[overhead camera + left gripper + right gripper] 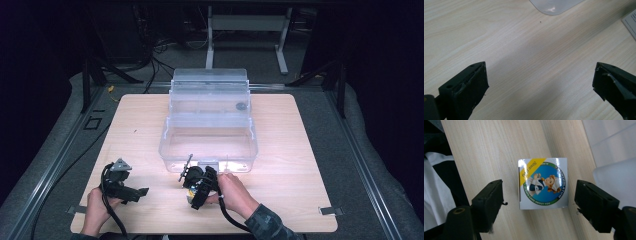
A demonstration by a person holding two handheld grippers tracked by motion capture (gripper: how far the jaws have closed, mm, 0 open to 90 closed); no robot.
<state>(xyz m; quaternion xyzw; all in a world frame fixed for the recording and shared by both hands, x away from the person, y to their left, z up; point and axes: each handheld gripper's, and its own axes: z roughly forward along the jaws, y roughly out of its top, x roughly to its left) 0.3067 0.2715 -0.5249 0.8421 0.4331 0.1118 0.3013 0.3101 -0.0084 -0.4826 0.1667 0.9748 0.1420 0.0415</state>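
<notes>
1. Right gripper (539, 202): pointing down at the table (150, 120), jaws apart on both sides of the small box (543, 183), not touching it; nothing held.
2. Small box: lying flat on the wood, round cartoon label up, just in front of the clear plastic case (207, 135).
3. Left gripper (539, 87): jaws wide over bare wood; holding nothing; well apart from the box.

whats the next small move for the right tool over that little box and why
Probably lower and close the right tool on the small printed box: the box lies flat on the table, centred between the open jaws with gaps either side, and neither pad touches it yet.
</notes>
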